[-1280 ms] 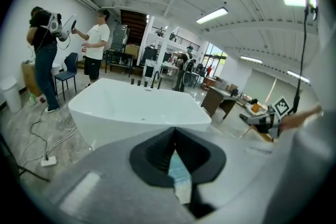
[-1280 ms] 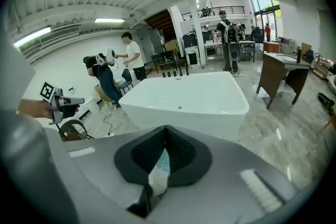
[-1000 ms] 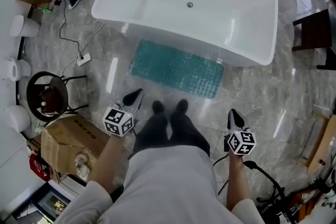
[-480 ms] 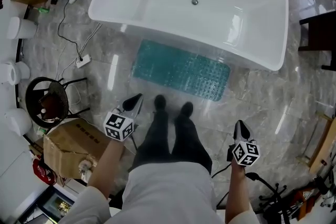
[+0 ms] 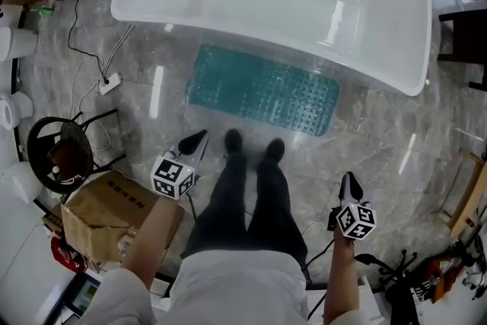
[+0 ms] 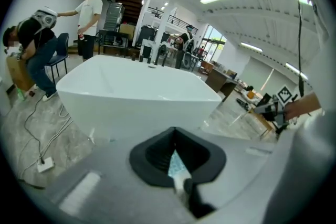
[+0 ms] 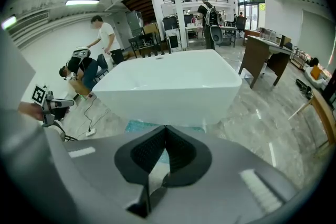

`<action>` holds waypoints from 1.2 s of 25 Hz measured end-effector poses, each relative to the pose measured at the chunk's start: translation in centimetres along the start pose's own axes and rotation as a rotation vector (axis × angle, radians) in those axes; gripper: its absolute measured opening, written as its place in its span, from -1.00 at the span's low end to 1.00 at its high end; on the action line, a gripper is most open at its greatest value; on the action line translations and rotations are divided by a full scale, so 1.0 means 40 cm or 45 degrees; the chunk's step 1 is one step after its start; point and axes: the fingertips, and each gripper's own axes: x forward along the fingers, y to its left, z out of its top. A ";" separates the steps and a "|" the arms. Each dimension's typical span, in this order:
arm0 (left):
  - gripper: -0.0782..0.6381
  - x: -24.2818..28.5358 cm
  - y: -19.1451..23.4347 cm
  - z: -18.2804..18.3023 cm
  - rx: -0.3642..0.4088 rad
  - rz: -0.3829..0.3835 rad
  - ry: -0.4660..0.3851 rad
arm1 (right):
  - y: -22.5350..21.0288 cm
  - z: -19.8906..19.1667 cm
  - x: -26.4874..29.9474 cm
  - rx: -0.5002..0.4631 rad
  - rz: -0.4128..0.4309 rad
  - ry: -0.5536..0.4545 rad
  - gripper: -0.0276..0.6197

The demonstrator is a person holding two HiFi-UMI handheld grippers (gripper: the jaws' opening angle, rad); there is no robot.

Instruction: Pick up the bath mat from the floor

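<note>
A teal bath mat [image 5: 262, 90] lies flat on the marble floor along the near side of a white bathtub [image 5: 266, 0]. The person's shoes stand just short of its near edge. My left gripper [image 5: 196, 139] hangs shut and empty to the left of the legs, well short of the mat. On the other side of the legs, my right gripper [image 5: 348, 180] is shut and empty too, further from the mat. In the right gripper view a strip of the mat [image 7: 137, 125] shows under the tub [image 7: 168, 89]. The left gripper view shows mostly the tub [image 6: 131, 97].
A cardboard box [image 5: 106, 215] and a black round stool [image 5: 61, 156] stand at the left. A power strip with cables [image 5: 108, 81] lies left of the mat. Dark furniture [image 5: 463, 34] sits at the right edge. People [image 6: 89, 18] are working beyond the tub.
The head view has shifted: tub and mat sit a little higher in the frame and the feet stand closer to the mat. Both grippers stay shut and at the person's sides.
</note>
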 end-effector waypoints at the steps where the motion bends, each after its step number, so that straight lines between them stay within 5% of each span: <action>1: -0.77 0.019 0.015 -0.018 0.024 0.001 0.012 | 0.007 -0.014 0.028 -0.016 0.004 0.016 -0.90; 9: -0.77 0.171 0.112 -0.136 0.044 0.065 0.044 | 0.024 -0.094 0.229 -0.156 0.047 0.113 -0.90; 16: -0.77 0.275 0.160 -0.220 0.010 0.105 0.058 | -0.041 -0.165 0.353 -0.112 0.030 0.158 -0.90; 27: -0.77 0.503 0.203 -0.471 0.187 0.066 0.201 | -0.188 -0.332 0.618 -0.058 0.031 0.166 -0.90; 30: -0.77 0.555 0.236 -0.530 0.167 0.074 0.202 | -0.220 -0.388 0.695 -0.038 0.031 0.171 -0.90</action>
